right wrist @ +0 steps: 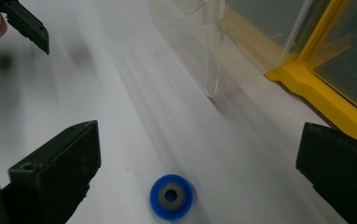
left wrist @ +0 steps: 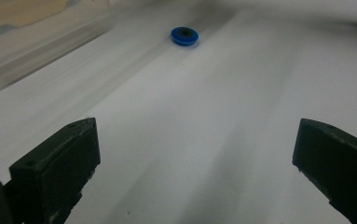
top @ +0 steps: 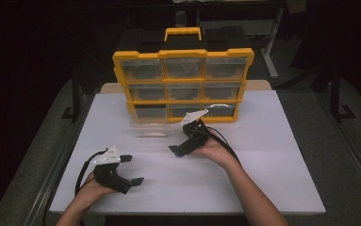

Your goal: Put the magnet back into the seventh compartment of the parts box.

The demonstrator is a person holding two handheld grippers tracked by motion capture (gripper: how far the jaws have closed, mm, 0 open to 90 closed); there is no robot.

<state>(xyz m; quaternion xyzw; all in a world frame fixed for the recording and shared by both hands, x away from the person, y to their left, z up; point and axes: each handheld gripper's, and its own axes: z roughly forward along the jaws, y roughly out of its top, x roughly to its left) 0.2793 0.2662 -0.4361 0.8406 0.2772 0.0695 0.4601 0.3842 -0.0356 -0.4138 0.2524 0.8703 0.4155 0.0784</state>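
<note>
- Lying flat on the white table [top: 263, 155], a small blue ring [right wrist: 171, 197] with a dark centre is seen between the spread jaws of the right gripper [right wrist: 197, 168], low in the right gripper view.
- The right gripper is held released; nothing is grasped, and the ring is not touched by either jaw.
- In the high view the right gripper [top: 177, 150] is tilted down toward the table, in front of the yellow drawer box [top: 183, 55].
- A clear plastic drawer [top: 149, 127] is placed on the table, just before the box and near the ring.
- The left gripper [top: 135, 169] is held low at the near left, well apart from the ring [left wrist: 184, 36]; its jaws are also wide apart and nothing is held.
</note>
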